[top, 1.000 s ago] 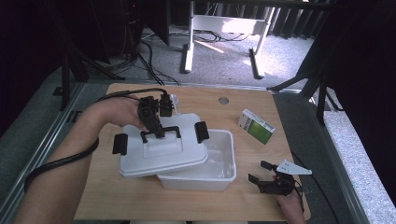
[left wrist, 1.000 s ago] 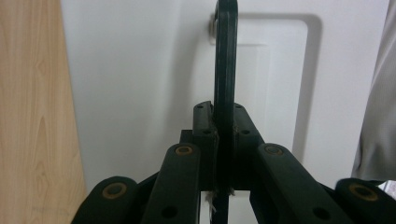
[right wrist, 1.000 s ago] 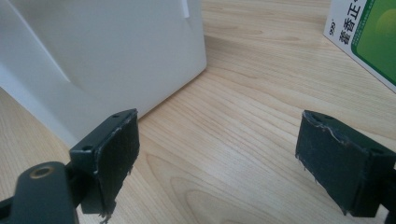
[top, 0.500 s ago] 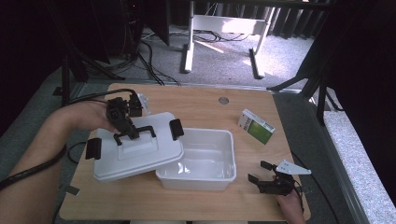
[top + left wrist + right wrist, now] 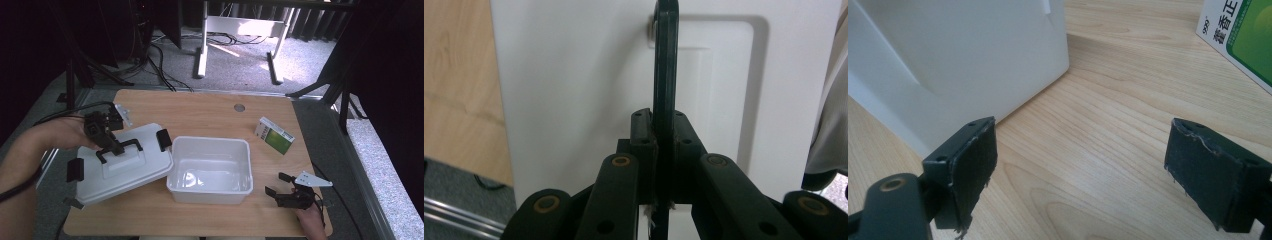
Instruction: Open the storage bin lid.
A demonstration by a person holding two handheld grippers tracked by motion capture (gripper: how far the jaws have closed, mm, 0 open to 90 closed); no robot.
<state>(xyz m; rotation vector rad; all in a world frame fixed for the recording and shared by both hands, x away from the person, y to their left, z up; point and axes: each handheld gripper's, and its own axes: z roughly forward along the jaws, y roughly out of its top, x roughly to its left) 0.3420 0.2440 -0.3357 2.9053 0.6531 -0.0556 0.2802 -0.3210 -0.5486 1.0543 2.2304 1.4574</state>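
A white box lid [image 5: 125, 167] with black side clips hangs tilted over the table's left edge, beside the open white plastic box [image 5: 210, 165]. My left gripper [image 5: 116, 146] is shut on the lid's black handle [image 5: 122, 148]; in the left gripper view the handle [image 5: 666, 65] runs straight up from between the closed pads, with the lid [image 5: 574, 75] behind it. At the front right, my right gripper [image 5: 279, 184] rests open just above the wood, right of the box. In its own view the right gripper [image 5: 1088, 175] faces the box's corner [image 5: 963, 60] with bare wood between the jaws.
A green-and-white carton [image 5: 274, 135] lies flat on the wooden table [image 5: 210, 112] at the right, also at the top right of the right gripper view [image 5: 1243, 35]. A round grommet hole [image 5: 239, 107] sits near the far edge. Beyond the table are a grey floor, cables and desk legs.
My left gripper has carried the lid leftward off the box, from over its left half to beside it. The box now stands fully uncovered. The right gripper has stayed where it was.
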